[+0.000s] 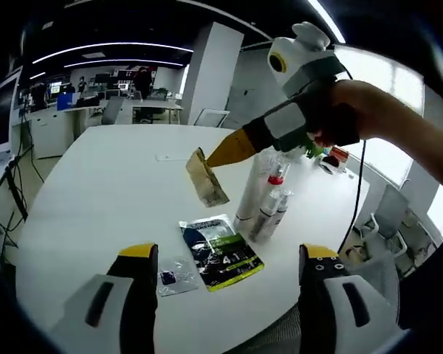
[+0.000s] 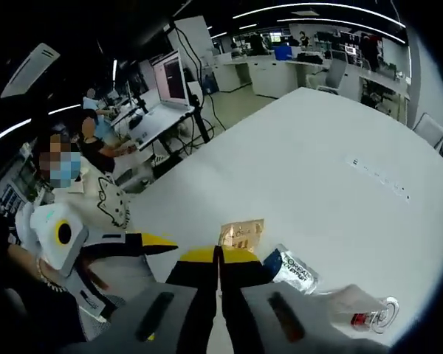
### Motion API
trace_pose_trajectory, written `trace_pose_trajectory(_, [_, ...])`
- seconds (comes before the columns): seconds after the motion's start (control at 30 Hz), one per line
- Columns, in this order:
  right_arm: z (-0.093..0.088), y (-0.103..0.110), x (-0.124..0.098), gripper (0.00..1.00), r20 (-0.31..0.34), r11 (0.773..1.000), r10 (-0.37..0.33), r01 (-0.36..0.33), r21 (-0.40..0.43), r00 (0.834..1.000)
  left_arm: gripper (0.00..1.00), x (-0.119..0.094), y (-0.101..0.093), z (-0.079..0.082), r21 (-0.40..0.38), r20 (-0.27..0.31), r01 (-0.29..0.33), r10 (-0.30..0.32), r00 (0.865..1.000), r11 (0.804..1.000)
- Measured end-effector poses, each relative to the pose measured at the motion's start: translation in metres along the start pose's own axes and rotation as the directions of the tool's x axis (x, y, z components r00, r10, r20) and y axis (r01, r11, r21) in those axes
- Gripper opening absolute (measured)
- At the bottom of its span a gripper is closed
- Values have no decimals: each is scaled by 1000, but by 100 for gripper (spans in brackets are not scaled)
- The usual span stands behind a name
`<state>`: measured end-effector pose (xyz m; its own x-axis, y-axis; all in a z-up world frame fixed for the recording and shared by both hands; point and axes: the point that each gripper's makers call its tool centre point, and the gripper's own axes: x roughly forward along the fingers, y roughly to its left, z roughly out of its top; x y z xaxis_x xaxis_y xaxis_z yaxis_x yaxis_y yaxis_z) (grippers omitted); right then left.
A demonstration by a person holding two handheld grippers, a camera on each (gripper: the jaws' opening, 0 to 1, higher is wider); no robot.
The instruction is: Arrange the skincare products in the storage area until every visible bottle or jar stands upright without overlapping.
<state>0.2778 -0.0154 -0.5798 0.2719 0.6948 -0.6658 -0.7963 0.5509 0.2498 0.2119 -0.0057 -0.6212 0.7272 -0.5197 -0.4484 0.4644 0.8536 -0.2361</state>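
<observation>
White counter point(image 1: 96, 192), task partly done: bottles point(image 1: 264, 199) upright at 3 o'clock, right tool point(image 1: 215, 156) pinching tan sachet point(image 1: 207, 178) aloft (dark sachet point(image 1: 220, 252) flat), left tool point(image 1: 227, 265) spread, idle.

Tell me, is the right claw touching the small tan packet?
Touching. In the left gripper view, the right claw pinches the tan packet by its top edge, above the table.

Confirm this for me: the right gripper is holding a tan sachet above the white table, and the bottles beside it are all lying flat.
Not quite. The right gripper does hold the tan sachet above the white table, but the bottles beside it stand upright, not flat. The left gripper view shows this; only the dark packet and a small clear packet lie flat.
</observation>
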Motion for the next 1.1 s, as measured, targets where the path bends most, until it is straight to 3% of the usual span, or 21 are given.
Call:
trace_pose_trajectory(0.2, [0, 12, -3, 1, 52, 1000, 6, -7, 22, 999, 64, 3, -1, 12, -4, 25, -14, 14, 1000, 1000])
trace_pose_trajectory(0.5, [1, 32, 0, 1, 125, 998, 18, -26, 61, 992, 46, 7, 5, 17, -3, 40, -65, 65, 997, 998])
trace_pose_trajectory(0.97, [-3, 38, 10, 1, 147, 998, 9, -17, 55, 989, 20, 7, 12, 20, -36, 52, -94, 95, 994, 995])
trace_pose_trajectory(1.1, [-3, 40, 9, 1, 154, 998, 7, -16, 56, 988, 18, 7, 13, 21, -41, 53, -105, 107, 993, 994])
